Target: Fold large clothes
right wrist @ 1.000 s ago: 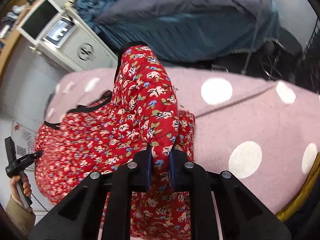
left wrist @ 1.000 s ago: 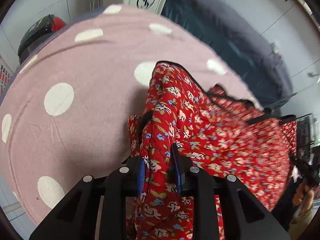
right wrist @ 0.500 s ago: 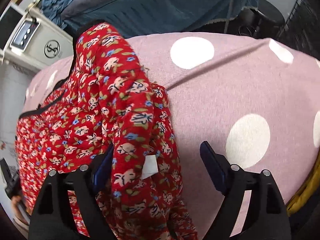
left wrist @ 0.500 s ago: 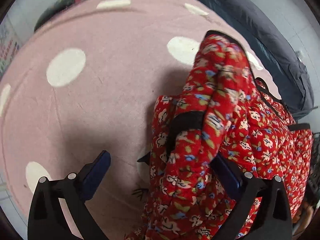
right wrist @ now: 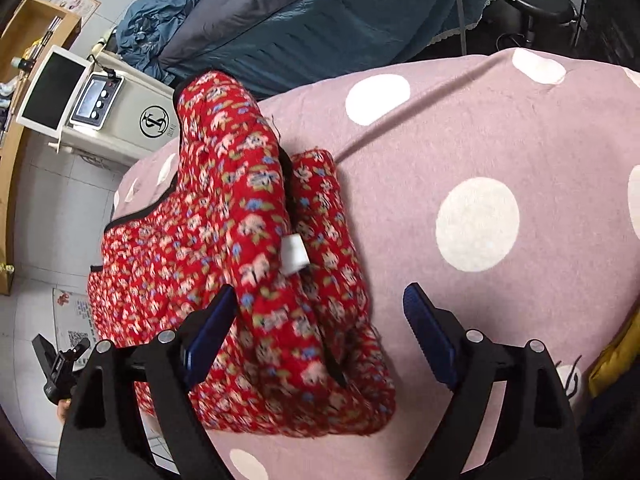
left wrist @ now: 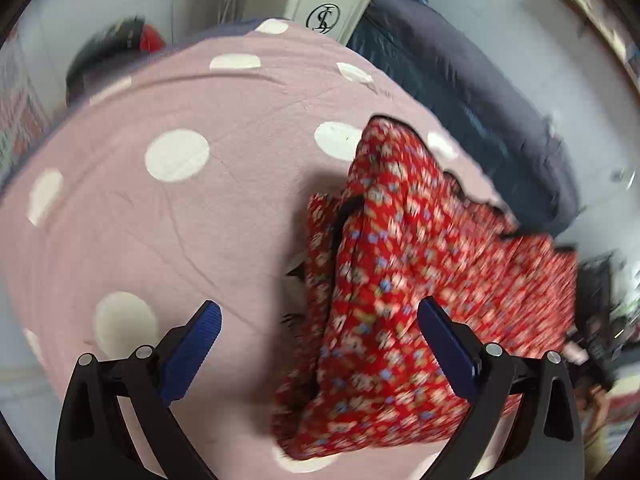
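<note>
Since a second ago your left tongs (left wrist: pixel 318 316) and right tongs (right wrist: pixel 318 300) have spread and released the red floral garment (right wrist: pixel 240 240), now heaped on the polka-dot worktop (right wrist: pixel 500 140) toward 12 o'clock.

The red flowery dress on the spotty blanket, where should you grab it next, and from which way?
Probably the raised fold of the red flowery dress, the ridge running up its middle near the white tag. It stands up off the spotty blanket, so a finger can slide down each side. Come from above with the right tool, which is open and already straddles that ridge. The left tool is open too.
</note>
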A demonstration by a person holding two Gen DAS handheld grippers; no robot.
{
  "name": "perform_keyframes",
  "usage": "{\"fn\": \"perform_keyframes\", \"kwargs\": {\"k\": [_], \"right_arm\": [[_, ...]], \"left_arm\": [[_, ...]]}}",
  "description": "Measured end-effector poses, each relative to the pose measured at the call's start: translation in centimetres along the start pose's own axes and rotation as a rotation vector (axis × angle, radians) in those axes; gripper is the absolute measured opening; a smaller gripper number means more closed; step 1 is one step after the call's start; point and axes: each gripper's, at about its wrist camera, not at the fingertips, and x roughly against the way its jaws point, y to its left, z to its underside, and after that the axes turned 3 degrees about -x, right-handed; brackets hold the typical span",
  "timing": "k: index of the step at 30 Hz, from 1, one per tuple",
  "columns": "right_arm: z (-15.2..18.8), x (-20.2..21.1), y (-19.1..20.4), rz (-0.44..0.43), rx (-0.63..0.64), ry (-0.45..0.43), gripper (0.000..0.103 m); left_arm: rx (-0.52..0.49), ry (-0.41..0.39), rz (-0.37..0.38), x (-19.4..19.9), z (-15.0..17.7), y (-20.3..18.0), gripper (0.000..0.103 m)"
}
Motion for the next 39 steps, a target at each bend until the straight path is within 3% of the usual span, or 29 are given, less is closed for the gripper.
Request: {"fn": "perform_keyframes", "kwargs": {"k": [2, 8, 12, 16, 24, 30, 37, 39], "right_arm": [[0.4, 0.0, 0.6, 0.012, 0.032, 0.008, 0.084], [2.5, 0.4, 3.8, 0.066, 0.186, 0.021, 0.084], [3.2, -0.2, 6.0, 0.107, 0.315, 0.038, 0.084], [2.3, -1.3, 7.2, 0.122, 0.333, 0.048, 0.084], [-1.2, -4.3, 5.9, -0.014, 0.206, 0.105, 0.084], [-3.3, -7.1, 4.4, -0.099, 0.123, 0.165, 0.097], [-4.1, -8.8, 3.1, -0.160, 0.120, 0.197, 0.097], [-4.1, -8.9, 1.8, -0.173, 0.118, 0.198, 0.098]], "left_arm": [[-0.084, 0.002, -0.079, -0.2, 0.5, -1.9, 0.096], [-0.183, -0.025, -0.193, -0.5, 2.1, -5.2, 0.097], [-0.249, -0.017, -0.203, -1.5, 2.6, -6.7, 0.097], [-0.260, 0.002, -0.179, -2.4, 2.4, -6.7, 0.097], [-0.181, 0.062, -0.049, -4.6, 0.2, -4.0, 0.098], [-0.040, 0.192, 0.156, -8.8, -1.8, 0.0, 0.098], [0.123, 0.354, 0.423, -14.0, -2.0, 3.0, 0.098], [0.121, 0.360, 0.441, -14.4, -2.2, 3.1, 0.098]]}}
